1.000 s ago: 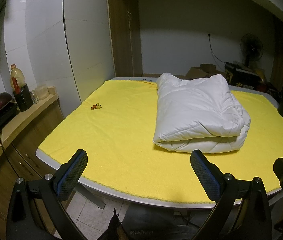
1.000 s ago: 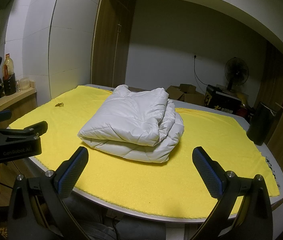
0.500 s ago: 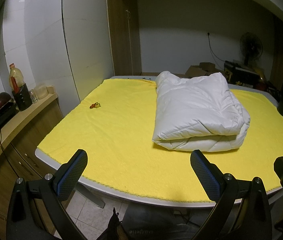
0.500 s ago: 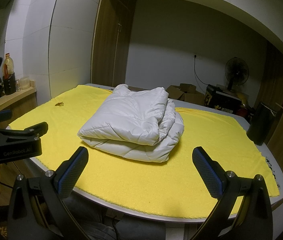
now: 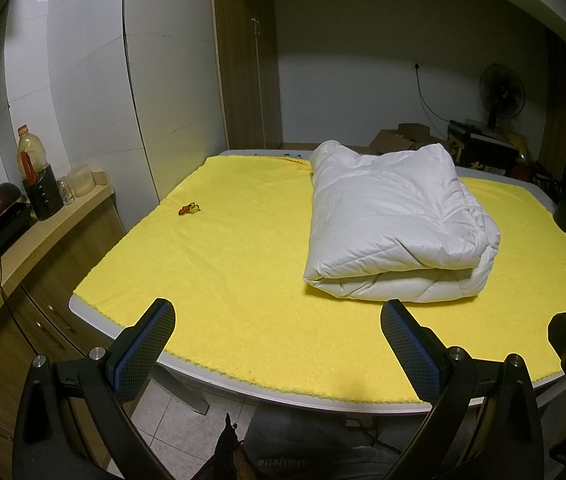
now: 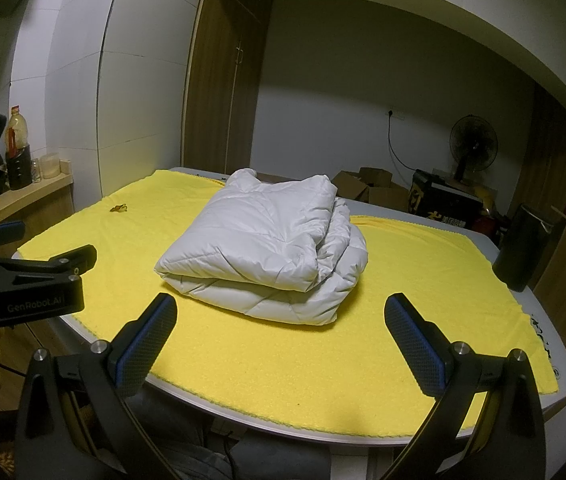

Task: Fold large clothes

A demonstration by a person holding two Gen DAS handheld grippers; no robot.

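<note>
A white padded garment (image 5: 395,224) (image 6: 267,244) lies folded into a thick bundle on the yellow cloth (image 5: 223,264) (image 6: 423,280) that covers the table. My left gripper (image 5: 279,320) hangs open at the table's near edge, short of the bundle, with nothing between its fingers. My right gripper (image 6: 281,316) is open too, held back over the near edge in front of the bundle. The left gripper's body (image 6: 27,280) shows at the left of the right wrist view.
A small orange-brown scrap (image 5: 189,209) lies on the cloth at the left. A wooden counter (image 5: 23,240) with a bottle (image 5: 29,156), jars and a dark pot stands left. A black cylinder (image 6: 521,248) sits at the table's right edge. Boxes and a fan (image 6: 473,144) are behind.
Both grippers have stayed nearly still, with only a slight drift of the views. The folded bundle has not moved.
</note>
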